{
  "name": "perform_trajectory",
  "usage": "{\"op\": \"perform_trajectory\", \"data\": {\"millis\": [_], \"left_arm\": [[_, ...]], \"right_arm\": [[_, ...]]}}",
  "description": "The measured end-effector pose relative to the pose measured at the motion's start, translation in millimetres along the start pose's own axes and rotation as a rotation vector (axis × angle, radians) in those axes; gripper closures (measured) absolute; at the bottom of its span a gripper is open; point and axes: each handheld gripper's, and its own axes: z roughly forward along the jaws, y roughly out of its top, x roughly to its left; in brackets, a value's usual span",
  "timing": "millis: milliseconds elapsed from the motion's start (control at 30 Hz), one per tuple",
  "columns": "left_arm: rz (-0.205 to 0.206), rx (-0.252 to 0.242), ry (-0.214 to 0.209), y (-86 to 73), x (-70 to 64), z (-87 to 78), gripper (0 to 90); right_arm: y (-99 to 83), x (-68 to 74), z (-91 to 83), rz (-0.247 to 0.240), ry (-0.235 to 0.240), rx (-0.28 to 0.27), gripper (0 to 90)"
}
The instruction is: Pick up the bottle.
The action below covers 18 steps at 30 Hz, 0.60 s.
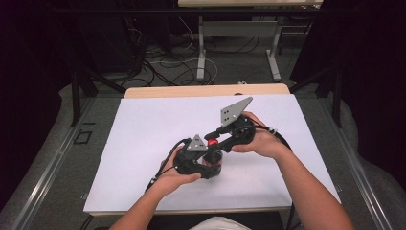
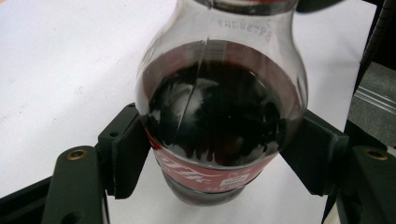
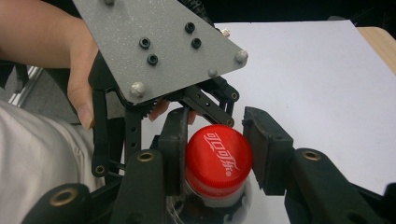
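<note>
The bench (image 1: 143, 124) is big and white, with lots of bare room to the left, right and far side; its near edge is close to the person; the work sits in the middle, a bit toward the near edge. The bottle (image 2: 219, 116) of dark cola stands on the bench there; it is well away from every edge. The left gripper (image 2: 219, 154) is clenched on the bottle, with a black pad pressed on each side by the red label. The right gripper (image 3: 217, 158) comes at the top; its left pad touches the red cap (image 3: 218, 161); its right pad sits just beside the cap with a thin gap, so it is not squeezing tight.
</note>
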Motion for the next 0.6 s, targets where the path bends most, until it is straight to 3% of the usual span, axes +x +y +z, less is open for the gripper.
{"op": "perform_trajectory", "data": {"millis": [67,100,167,200,233,300,467,533,600], "left_arm": [[0.006,0.002,0.004,0.3,0.8,-0.8,29.8],[-0.003,-0.009,0.009,0.3,1.5,-0.9,29.8],[0.002,0.0,0.005,0.9,4.8,-3.6,29.7],[-0.018,-0.013,0.013,0.5,4.9,-3.8,29.7],[-0.028,-0.026,0.028,0.1,5.3,-3.8,29.8],[-0.027,-0.026,0.047,0.2,8.2,-5.6,29.8],[-0.056,-0.031,0.07,-0.5,11.6,-7.1,29.7],[-0.075,-0.032,0.079,-0.8,11.3,-6.7,29.8],[-0.074,-0.038,0.095,-1.0,12.1,-5.9,29.8]], "right_arm": [[0.3,1.5,0.1,-0.003,-0.011,-0.001,60.8],[1.2,2.4,0.6,0.022,-0.041,-0.004,53.1],[1.9,4.5,1.7,0.05,-0.08,-0.014,47.9],[1.9,4.5,1.7,0.05,-0.08,-0.014,47.9],[3.2,8.0,1.5,0.079,-0.128,-0.017,44.5],[3.9,10.0,1.5,0.086,-0.148,-0.021,43.7],[9.8,27.5,8.3,0.11,-0.344,-0.005,41.7],[10.4,29.6,10.2,0.104,-0.358,-0.001,41.5],[10.0,33.4,15.1,0.138,-0.378,-0.029,41.6]]}}
